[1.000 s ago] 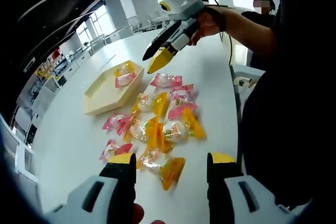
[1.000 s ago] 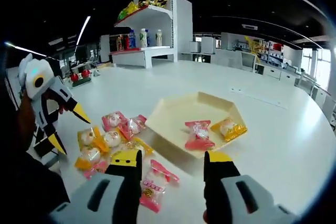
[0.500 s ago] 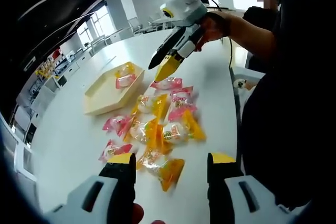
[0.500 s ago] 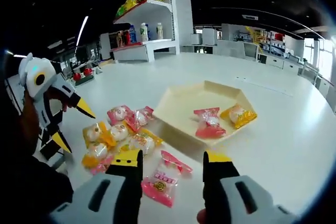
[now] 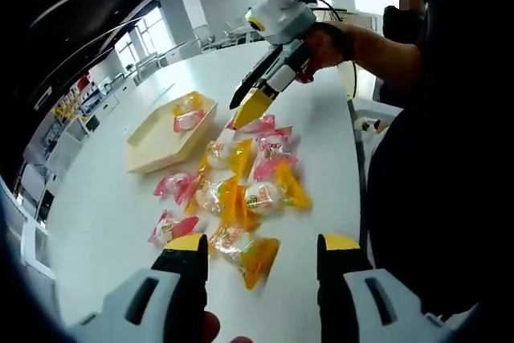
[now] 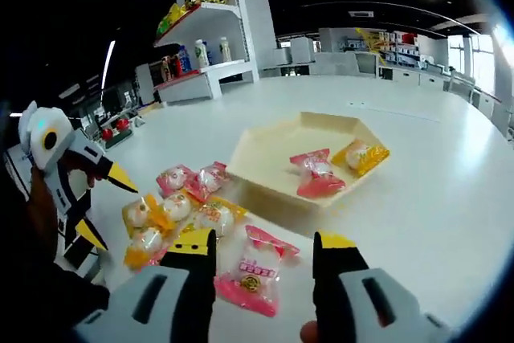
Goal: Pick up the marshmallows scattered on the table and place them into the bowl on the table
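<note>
Between right gripper (image 6: 261, 248) jaws, spread apart and holding nothing: pink-wrapped marshmallow (image 6: 253, 271) flat on white table (image 6: 418, 198). Just beyond lay hexagonal bowl (image 6: 265, 162) with two wrapped sweets inside. Left gripper (image 5: 259, 245) jaws also parted, empty, yellow-wrapped marshmallow (image 5: 245, 251) between tips; heap of marshmallows (image 5: 241, 174) further ahead.

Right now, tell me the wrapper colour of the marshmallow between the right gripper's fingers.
Pink, clearest in the right gripper view.
</note>
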The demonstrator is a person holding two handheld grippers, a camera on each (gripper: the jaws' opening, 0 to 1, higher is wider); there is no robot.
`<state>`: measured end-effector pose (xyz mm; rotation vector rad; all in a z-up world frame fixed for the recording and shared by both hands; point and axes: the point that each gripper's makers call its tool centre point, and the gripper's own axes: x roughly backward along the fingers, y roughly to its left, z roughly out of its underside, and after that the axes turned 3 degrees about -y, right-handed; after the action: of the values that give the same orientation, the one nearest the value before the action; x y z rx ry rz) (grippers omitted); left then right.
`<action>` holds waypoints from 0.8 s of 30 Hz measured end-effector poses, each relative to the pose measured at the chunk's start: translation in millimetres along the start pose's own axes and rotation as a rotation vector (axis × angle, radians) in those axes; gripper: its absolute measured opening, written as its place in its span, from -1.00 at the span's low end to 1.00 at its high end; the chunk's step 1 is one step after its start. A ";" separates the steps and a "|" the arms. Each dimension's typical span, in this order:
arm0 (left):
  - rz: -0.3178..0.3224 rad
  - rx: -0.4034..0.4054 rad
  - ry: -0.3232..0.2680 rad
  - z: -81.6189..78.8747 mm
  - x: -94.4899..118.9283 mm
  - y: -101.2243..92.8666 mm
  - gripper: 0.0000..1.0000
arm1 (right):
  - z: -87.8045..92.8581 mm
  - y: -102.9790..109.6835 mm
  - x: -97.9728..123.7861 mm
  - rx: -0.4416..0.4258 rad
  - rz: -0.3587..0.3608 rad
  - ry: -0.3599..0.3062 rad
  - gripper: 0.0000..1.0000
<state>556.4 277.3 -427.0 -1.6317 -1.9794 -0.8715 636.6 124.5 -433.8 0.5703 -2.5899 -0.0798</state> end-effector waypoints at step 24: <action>0.005 -0.006 -0.001 -2.3 -3.7 0.0 0.12 | 16.3 5.5 -5.1 0.015 0.030 0.006 -0.17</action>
<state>557.1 273.1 -427.8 -1.6398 -1.9744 -0.8760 630.9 130.9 -449.6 0.5360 -2.5947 -0.0490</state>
